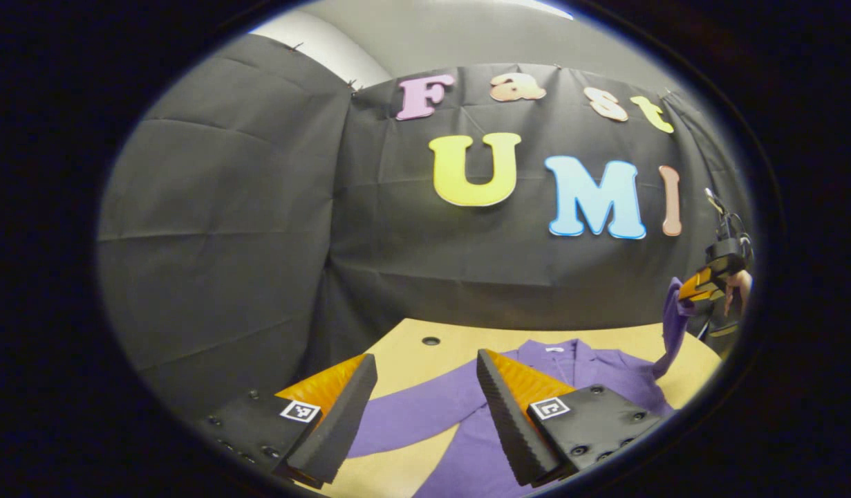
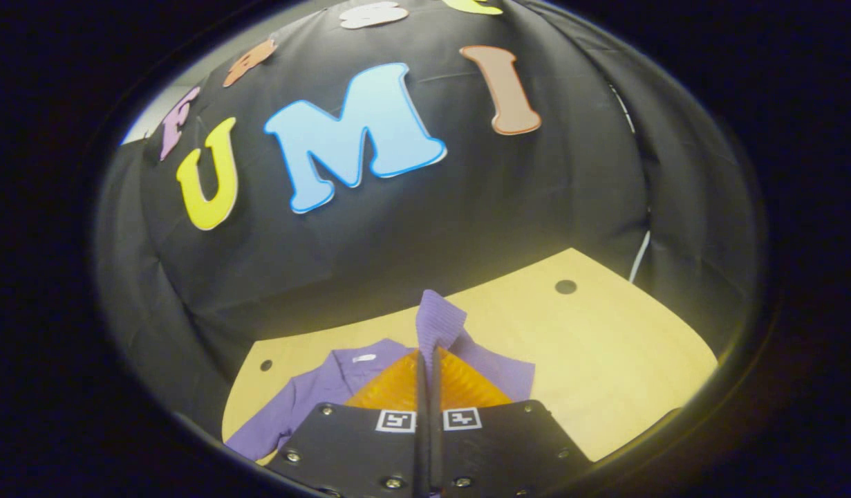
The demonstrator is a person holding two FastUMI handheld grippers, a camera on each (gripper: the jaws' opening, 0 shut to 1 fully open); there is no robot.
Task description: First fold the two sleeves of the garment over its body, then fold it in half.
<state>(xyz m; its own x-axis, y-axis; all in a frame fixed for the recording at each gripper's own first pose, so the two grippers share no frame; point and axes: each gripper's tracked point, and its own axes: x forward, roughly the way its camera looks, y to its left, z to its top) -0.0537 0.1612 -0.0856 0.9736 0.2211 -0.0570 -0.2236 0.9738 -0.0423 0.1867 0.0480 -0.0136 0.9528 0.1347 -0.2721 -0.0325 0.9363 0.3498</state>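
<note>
Black cloth walls close in a pale wooden tabletop [image 2: 605, 360] with small round holes near its far corners. On it lies a purple garment [image 1: 577, 373], collar toward the far edge and body spread flat.

In the left gripper view, the left gripper [image 1: 425, 387] hangs above the near part of the tabletop with its fingers spread wide and nothing between them. Below their gap one purple sleeve [image 1: 411, 415] runs out flat from the garment's body toward the tabletop's side edge.

In the right gripper view, the right gripper [image 2: 428, 360] has its fingers pressed together on the other sleeve [image 2: 439, 321], whose ribbed cuff stands up just past the fingertips, lifted off the tabletop. In the left gripper view that same gripper [image 1: 695, 290] appears at the far side, held by a hand [image 1: 736, 287], with the sleeve hanging from it down to the garment's shoulder.
</note>
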